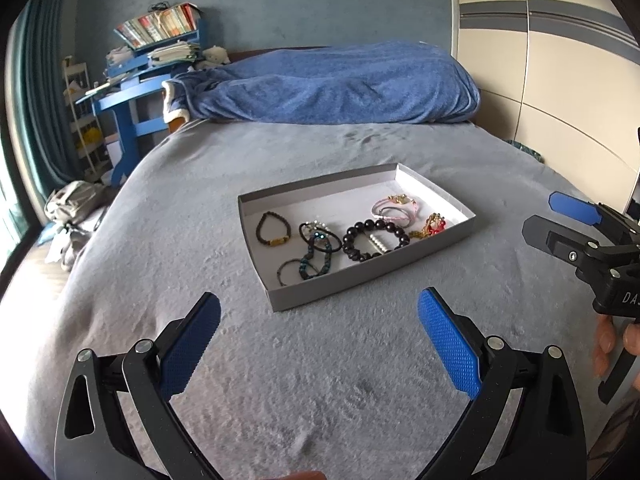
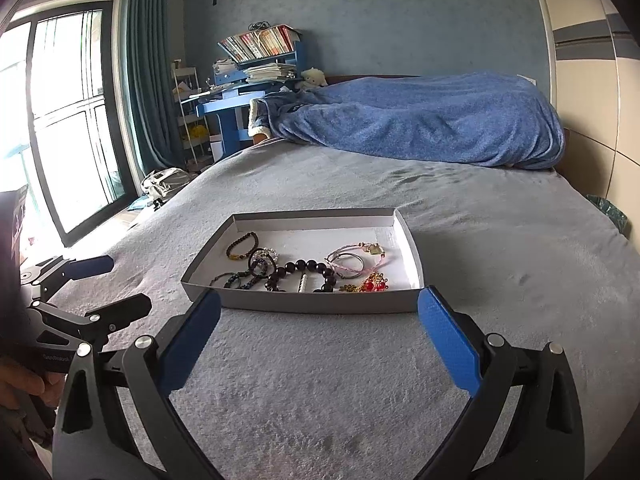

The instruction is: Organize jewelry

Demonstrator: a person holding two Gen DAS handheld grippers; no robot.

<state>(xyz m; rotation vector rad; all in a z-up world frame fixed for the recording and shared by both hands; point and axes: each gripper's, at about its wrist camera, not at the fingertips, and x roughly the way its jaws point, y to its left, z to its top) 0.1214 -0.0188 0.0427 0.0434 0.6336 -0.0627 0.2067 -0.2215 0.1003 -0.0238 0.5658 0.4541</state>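
Note:
A shallow grey cardboard tray (image 1: 370, 280) (image 2: 320, 305) lies on the grey bed and holds several pieces of jewelry. In it are a large dark bead bracelet (image 1: 374, 240) (image 2: 306, 274), a small dark bracelet with a gold bead (image 1: 272, 229) (image 2: 241, 245), pink cord bracelets (image 1: 394, 209) (image 2: 354, 258), a red and gold ornament (image 1: 434, 225) (image 2: 370, 283) and tangled dark and teal bracelets (image 1: 314, 254) (image 2: 250, 270). My left gripper (image 1: 319, 336) is open and empty, short of the tray. My right gripper (image 2: 319, 336) is open and empty, just before the tray's near wall.
The grey bedspread (image 1: 320, 380) (image 2: 320, 392) surrounds the tray. A blue blanket (image 1: 340, 84) (image 2: 420, 124) is heaped at the far end. A blue desk with books (image 1: 152, 52) (image 2: 248, 76) stands left; a wardrobe (image 1: 560, 60) stands right. Each gripper shows in the other's view, the right (image 1: 580, 232) and the left (image 2: 88, 292).

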